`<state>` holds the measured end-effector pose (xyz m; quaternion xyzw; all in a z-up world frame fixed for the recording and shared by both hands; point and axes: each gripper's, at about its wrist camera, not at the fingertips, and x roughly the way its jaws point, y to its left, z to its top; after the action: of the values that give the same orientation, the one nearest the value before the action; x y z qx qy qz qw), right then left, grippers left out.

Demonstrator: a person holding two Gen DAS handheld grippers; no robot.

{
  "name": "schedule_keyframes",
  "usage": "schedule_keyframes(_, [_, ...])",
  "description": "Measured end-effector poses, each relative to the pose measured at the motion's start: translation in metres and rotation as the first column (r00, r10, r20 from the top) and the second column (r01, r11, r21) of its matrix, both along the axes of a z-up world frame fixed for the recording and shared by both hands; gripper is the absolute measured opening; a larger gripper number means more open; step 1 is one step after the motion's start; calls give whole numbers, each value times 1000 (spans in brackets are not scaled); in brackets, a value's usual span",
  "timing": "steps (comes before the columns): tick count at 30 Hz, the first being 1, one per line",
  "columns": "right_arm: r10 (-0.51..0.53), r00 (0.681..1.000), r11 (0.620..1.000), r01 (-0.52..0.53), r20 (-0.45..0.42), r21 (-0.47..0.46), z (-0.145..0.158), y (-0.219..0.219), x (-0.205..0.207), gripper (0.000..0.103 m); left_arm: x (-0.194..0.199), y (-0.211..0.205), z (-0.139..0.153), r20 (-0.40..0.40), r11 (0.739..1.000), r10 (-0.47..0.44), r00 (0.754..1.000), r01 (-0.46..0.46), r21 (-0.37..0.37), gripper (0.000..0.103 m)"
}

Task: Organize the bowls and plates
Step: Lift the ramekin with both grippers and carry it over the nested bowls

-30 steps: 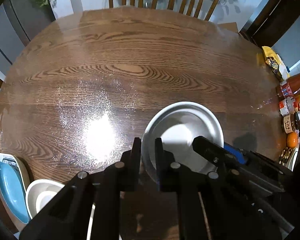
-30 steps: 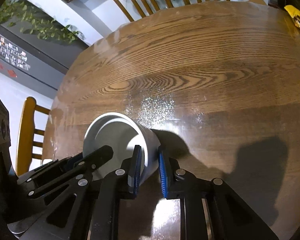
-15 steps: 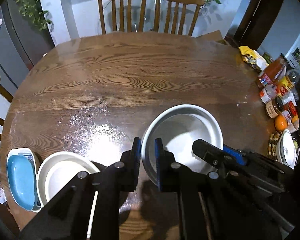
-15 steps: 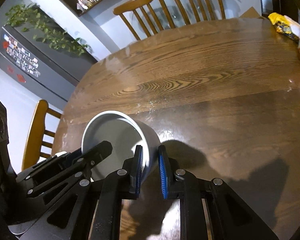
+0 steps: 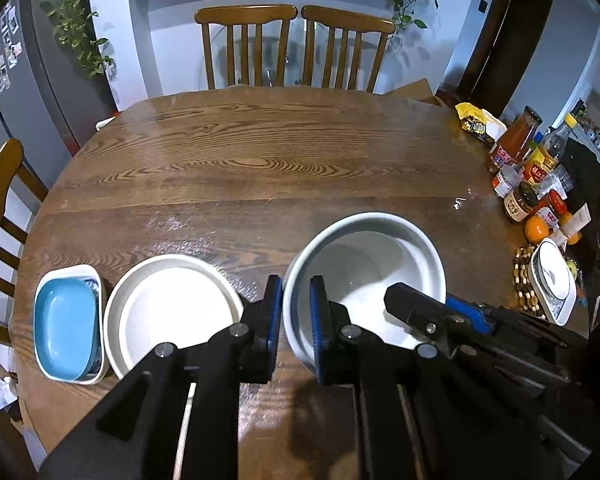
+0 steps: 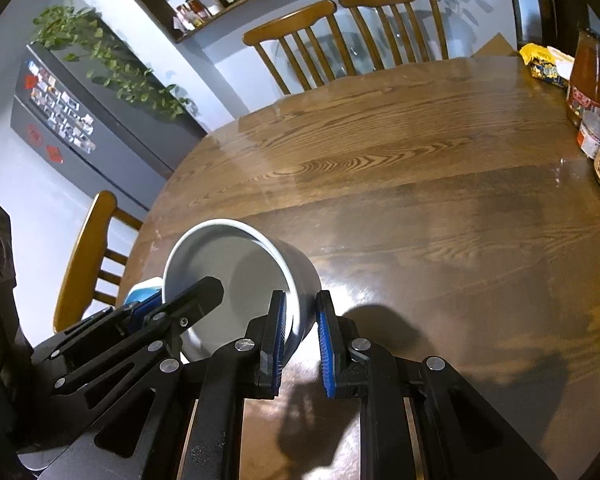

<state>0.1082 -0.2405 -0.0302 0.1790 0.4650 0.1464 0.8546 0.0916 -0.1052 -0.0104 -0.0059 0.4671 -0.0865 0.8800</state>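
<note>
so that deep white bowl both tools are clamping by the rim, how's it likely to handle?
The deep white bowl looks like glazed ceramic: probably rigid, heavy for its size, and breakable if dropped. Its glossy wall may slip between the pads, since the left tool and right tool each pinch only the rim. It hangs tilted, so it could pivot.

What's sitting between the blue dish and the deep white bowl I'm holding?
A shallow white bowl sits on the table between the blue dish and the deep white bowl; the left wrist view shows it.
</note>
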Motion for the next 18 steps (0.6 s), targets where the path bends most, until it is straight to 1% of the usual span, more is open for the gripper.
schedule_keyframes(9, [33,999,999,-33,35,-8,12,26,-21,19,-24,30,10,33,999,33,999,-32,-8,10])
schedule_keyframes(18, [76,995,997,-75,58,-19,24,63,-28,19,-36,68,20,55,997,73,996,-72,-16,10])
